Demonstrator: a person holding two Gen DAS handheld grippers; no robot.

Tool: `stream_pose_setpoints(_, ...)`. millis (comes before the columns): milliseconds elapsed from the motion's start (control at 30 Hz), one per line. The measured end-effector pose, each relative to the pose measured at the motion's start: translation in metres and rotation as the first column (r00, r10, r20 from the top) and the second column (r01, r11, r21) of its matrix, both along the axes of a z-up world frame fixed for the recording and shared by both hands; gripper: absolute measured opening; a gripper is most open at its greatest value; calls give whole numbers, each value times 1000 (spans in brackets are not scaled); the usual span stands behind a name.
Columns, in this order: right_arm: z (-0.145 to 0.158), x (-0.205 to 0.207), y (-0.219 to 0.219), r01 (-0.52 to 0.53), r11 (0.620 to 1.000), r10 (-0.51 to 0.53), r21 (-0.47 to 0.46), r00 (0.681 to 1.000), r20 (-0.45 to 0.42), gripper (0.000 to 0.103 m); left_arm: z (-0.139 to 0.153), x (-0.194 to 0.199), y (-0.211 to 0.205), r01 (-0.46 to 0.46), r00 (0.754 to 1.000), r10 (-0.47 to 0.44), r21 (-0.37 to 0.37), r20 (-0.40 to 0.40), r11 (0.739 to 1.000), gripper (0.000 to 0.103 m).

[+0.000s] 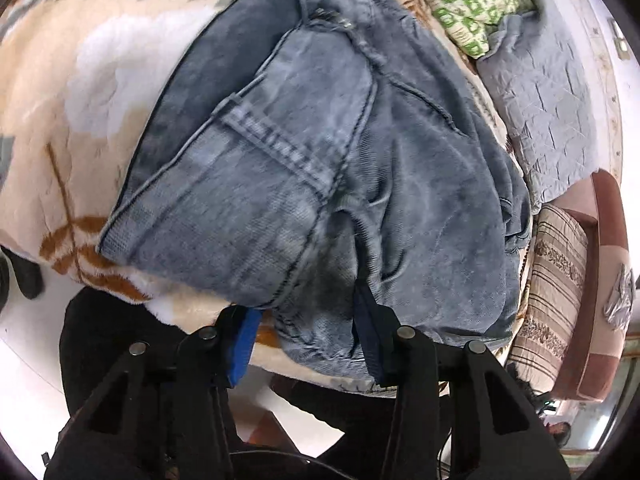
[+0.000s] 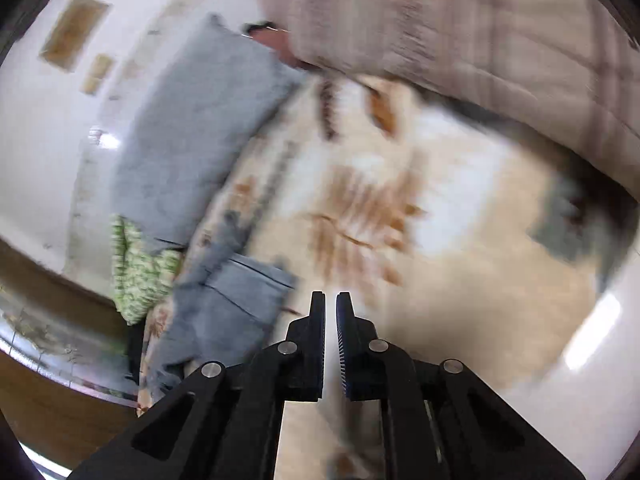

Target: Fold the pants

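Observation:
Faded blue jeans (image 1: 320,160) lie folded into a thick bundle on a cream blanket (image 1: 80,100) with a brown leaf print. My left gripper (image 1: 304,304) points down at the bundle's near edge, and a bunched denim fold sits between its fingers. The right finger touches the cloth. A strip of blanket shows between the blue pad (image 1: 242,344) and the denim, so the jaws are not pressing. In the blurred right wrist view, my right gripper (image 2: 331,300) is shut with nothing in it above the blanket (image 2: 400,200). The jeans (image 2: 228,304) lie to its left.
At the far side of the bed are a green patterned quilt (image 1: 472,0) and a grey quilted pillow (image 1: 552,100). A striped beige cushion (image 1: 552,280) lies at the right edge. Dark clothing of a person (image 1: 100,340) and white floor show below the bed's near edge.

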State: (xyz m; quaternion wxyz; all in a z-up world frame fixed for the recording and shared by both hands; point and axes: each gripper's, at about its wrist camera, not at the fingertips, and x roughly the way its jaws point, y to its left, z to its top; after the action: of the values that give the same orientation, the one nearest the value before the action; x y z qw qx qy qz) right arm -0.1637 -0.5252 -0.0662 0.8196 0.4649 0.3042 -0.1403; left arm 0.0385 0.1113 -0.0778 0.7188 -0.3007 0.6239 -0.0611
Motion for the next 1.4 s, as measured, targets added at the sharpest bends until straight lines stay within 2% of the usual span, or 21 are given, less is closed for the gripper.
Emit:
stream_pose_setpoints(33, -2, -3, -1, -1, 1000, 1, 12, 1000, -5, 13, 0, 0, 1, -5, 1000, 5, -8, 3, 1000, 43)
stream_pose_setpoints(100, 0, 9, 4, -52, 998, 51, 27, 998, 25, 42, 4, 0, 0, -6, 1000, 6, -16, 21, 1000, 48)
stream_pose_setpoints(133, -2, 17, 7, -62, 997, 60, 38, 997, 44, 70, 5, 1, -1, -4, 1000, 5, -21, 24, 1000, 52)
stream_pose_setpoints(167, -5, 25, 10, -69, 996, 66, 51, 996, 53, 84, 5, 1, -2, -5, 1000, 5, -23, 24, 1000, 54)
stream_pose_setpoints(233, -17, 56, 20, -98, 990, 93, 99, 994, 52, 83, 3, 2, -3, -4, 1000, 5, -36, 18, 999, 61)
stream_pose_setpoints(400, -44, 107, 42, -135, 975, 131, 174, 991, 36, 83, 2, 5, -1, -28, 999, 29, -54, 13, 998, 62)
stream_pose_setpoints(433, -42, 116, 44, -138, 976, 131, 169, 990, 50, 76, 3, 7, -1, -35, 999, 36, -60, 14, 998, 62)
stream_pose_setpoints(500, -46, 137, 47, -194, 956, 186, 222, 981, 56, 43, 3, 12, -5, -39, 999, 40, -56, 11, 998, 62)
stream_pose_setpoints(533, -51, 147, 50, -205, 954, 213, 217, 977, -17, 15, 4, 15, -9, -37, 999, 37, -42, 12, 998, 62)
stream_pose_setpoints(567, -53, 151, 52, -209, 957, 225, 202, 973, -60, 9, 4, 15, -11, -37, 999, 37, -33, 13, 999, 61)
stream_pose_setpoints(667, -31, 134, 48, -164, 976, 161, 144, 986, 31, 8, 16, 11, -13, -13, 999, 15, -28, 44, 1000, 39)
stream_pose_setpoints(733, 0, 101, 40, -125, 987, 111, 98, 984, 137, 7, 26, 6, -12, 9, 997, -7, -24, 73, 1000, 38)
stream_pose_setpoints(800, 14, 71, 36, -103, 993, 92, 56, 982, 167, 7, 29, 2, -12, 30, 996, -30, -2, 90, 1000, 38)
stream_pose_setpoints(867, 9, 38, 34, -84, 996, 80, 26, 989, 128, 7, 19, -1, -11, 42, 997, -44, 30, 67, 999, 38)
stream_pose_setpoints(1000, -43, -6, 36, -60, 997, 62, 39, 996, -66, 10, -7, -3, -4, 40, 999, -39, 40, -27, 998, 37)
stream_pose_setpoints(1033, -54, -14, 36, -54, 996, 60, 72, 995, -84, 10, -6, -4, -1, 45, 999, -45, 27, -23, 999, 37)
stream_pose_setpoints(1100, -50, -28, 35, -18, 996, 23, 91, 998, -53, 22, 6, -8, 3, 113, 993, -113, 24, 18, 993, 37)
stream_pose_setpoints(1200, -21, -36, 24, 30, 1000, -30, -4, 999, -36, 30, 32, -14, 4, 238, 963, -237, 12, 124, 971, 37)
stream_pose_setpoints(1267, 3, -26, 15, 24, 998, -24, -60, 1000, 10, 46, 53, -14, 13, 251, 947, -253, 38, 197, 967, 44)
stream_pose_setpoints(1333, 16, 0, 16, -47, 994, 48, -98, 999, 9, 56, 66, 0, 20, 207, 945, -227, 107, 234, 972, 73)
stream_pose_setpoints(1400, 22, 39, 25, -161, 978, 159, -129, 987, -24, 61, 67, 23, 23, 170, 949, -206, 162, 240, 972, 75)
